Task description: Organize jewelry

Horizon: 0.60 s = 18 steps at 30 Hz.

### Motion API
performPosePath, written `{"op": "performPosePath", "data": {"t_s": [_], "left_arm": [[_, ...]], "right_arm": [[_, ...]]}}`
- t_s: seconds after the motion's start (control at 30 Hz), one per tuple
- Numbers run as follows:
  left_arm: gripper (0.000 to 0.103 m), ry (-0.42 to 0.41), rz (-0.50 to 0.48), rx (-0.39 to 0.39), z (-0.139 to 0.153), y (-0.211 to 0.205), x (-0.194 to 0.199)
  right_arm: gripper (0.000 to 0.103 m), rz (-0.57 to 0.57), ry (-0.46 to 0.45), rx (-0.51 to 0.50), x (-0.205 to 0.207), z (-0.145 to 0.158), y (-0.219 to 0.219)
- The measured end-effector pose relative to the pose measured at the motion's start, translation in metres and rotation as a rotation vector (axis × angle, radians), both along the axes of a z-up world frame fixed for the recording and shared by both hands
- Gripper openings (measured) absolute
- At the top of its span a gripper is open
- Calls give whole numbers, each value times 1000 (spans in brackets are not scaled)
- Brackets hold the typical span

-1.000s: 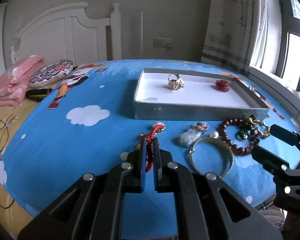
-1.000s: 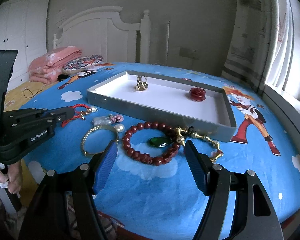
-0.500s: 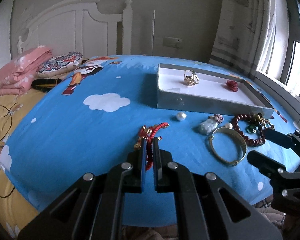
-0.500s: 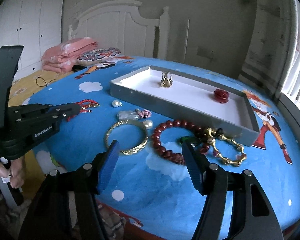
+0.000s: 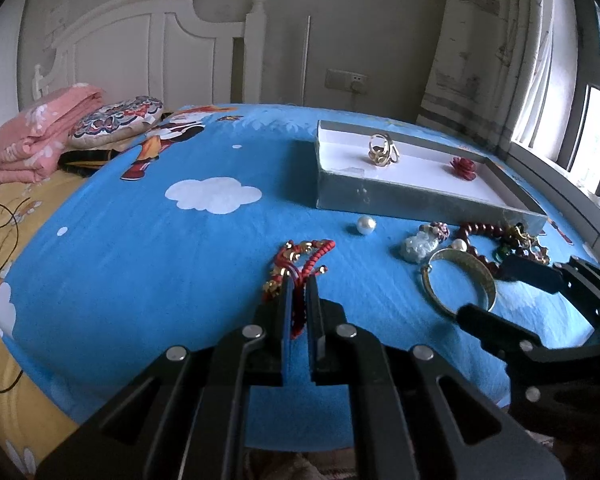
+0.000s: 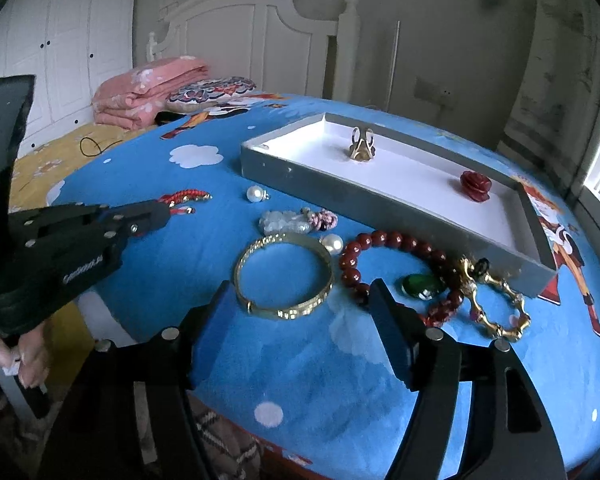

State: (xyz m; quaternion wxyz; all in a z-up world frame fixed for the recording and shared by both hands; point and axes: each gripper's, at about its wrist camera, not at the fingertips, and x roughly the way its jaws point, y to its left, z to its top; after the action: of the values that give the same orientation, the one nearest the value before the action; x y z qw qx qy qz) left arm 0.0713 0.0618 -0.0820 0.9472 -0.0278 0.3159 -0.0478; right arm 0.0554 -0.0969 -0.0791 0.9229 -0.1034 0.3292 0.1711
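In the left wrist view, the left gripper point(image 5: 298, 292) sits low in the centre of the frame with its jaws pinching the red cord bracelet point(image 5: 300, 258), whose beaded end trails forward onto the blue bedspread point(image 5: 140, 248). The grey tray point(image 5: 420, 196) lies at the upper right and holds only a gold ring point(image 5: 382, 151) and a red flower piece point(image 5: 464, 168). Between the gripper and the tray rest a loose pearl point(image 5: 366, 225) and a pale stone charm point(image 5: 418, 246). In the right wrist view, the right gripper point(image 6: 300, 320) is at the lower centre, jaws spread wide and holding nothing, just short of the gold bangle point(image 6: 284, 276). To the right of the bangle lie the dark red bead bracelet point(image 6: 400, 264), a green stone point(image 6: 420, 286) and a gold link bracelet point(image 6: 496, 304), all outside the tray. Judging from this, the task is at an early stage: two pieces are placed, one is gripped, and most still wait on the bed.
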Motion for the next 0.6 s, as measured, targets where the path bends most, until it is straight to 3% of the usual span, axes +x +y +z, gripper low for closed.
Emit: {"op": "performPosePath", "data": {"t_s": [0.17,0.3,0.37,0.5,0.6], "left_arm": [[8,-7,3,9,0,-1,0],[10,-12,3,11,0,-1,-1],[15,-14,7,7,0,-1,-2],[45,-22,12,21,0,-2,0],[45,-29,20,40,-1,-4,4]], "right_arm": [[68,-4,-24,-37,3,-3,11],[61,-3,-6,-26,1,-3,9],[61,-3,-11,-27,-2,-3,8],[63,-2,0,-3,2,-3,8],[64,-1,2,19,7,-5,7]]}}
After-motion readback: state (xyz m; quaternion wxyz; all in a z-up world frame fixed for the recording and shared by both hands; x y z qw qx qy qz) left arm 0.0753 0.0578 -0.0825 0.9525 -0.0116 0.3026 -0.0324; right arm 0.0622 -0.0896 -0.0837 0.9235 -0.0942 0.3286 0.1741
